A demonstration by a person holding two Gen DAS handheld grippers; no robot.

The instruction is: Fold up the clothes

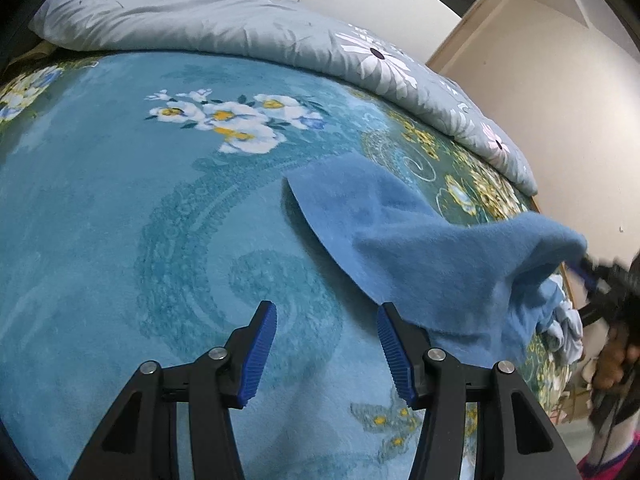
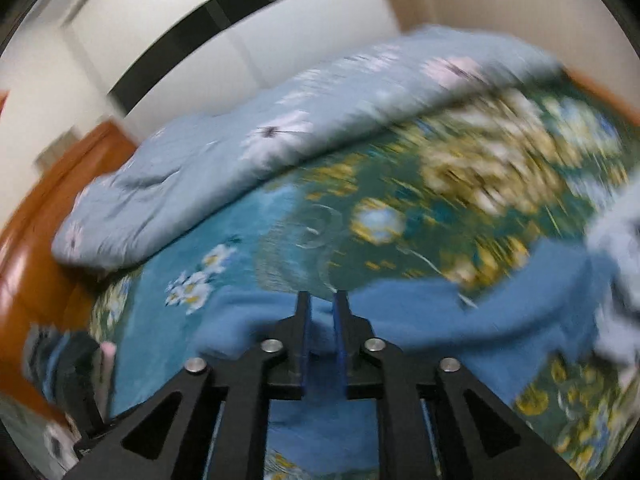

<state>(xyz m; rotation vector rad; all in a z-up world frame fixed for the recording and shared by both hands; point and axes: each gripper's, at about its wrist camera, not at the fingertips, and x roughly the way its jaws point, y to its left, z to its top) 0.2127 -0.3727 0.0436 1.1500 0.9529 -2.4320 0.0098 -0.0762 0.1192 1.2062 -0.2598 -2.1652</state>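
One blue garment (image 2: pixel 400 320), right gripper (image 2: pixel 322 312) clamped

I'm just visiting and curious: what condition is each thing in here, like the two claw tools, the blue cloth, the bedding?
left gripper: open, empty, above the bedspread.
right gripper: shut on the blue garment.
blue garment: unfolded, one end lifted, the other lying on the bed.
pale clothes: crumpled heap at the bed's edge.
grey quilt: rumpled, pushed to the far side.
floral bedspread: spread flat.
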